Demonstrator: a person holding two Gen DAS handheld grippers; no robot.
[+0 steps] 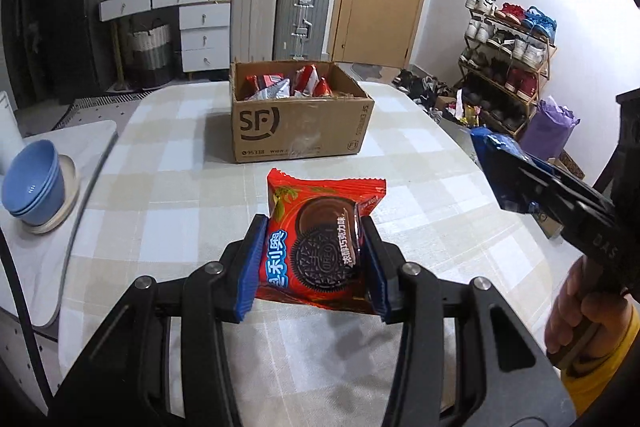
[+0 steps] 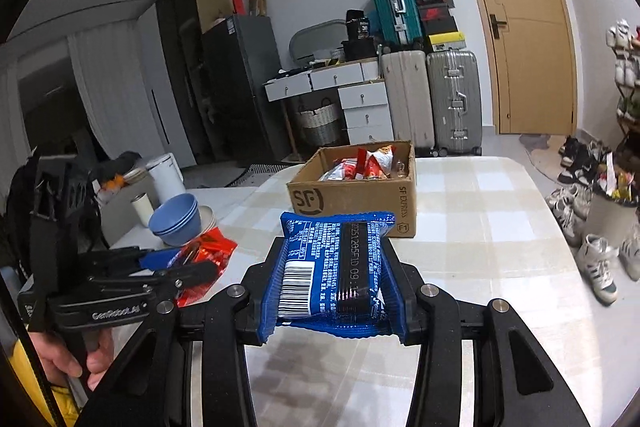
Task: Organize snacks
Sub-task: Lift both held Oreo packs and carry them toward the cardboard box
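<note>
My left gripper (image 1: 314, 235) is shut on a red Oreo packet (image 1: 316, 239), held above the checked tablecloth (image 1: 168, 187). My right gripper (image 2: 334, 267) is shut on a blue Oreo packet (image 2: 332, 271), its back with the barcode facing up. Ahead of both stands an open cardboard SF box (image 1: 296, 123) with several red and white snack packets inside. In the left wrist view the right gripper (image 1: 516, 171) shows at the right edge with the blue packet (image 1: 496, 163). In the right wrist view the left gripper (image 2: 188, 263) shows at the left with the red packet (image 2: 208, 255).
Stacked blue bowls (image 1: 34, 183) on a plate sit on a side surface left of the table. A white pot (image 2: 166, 175) and a cup (image 2: 142, 209) stand behind them. Suitcases (image 1: 300, 19), drawers and a shoe rack (image 1: 508, 67) line the room beyond the table.
</note>
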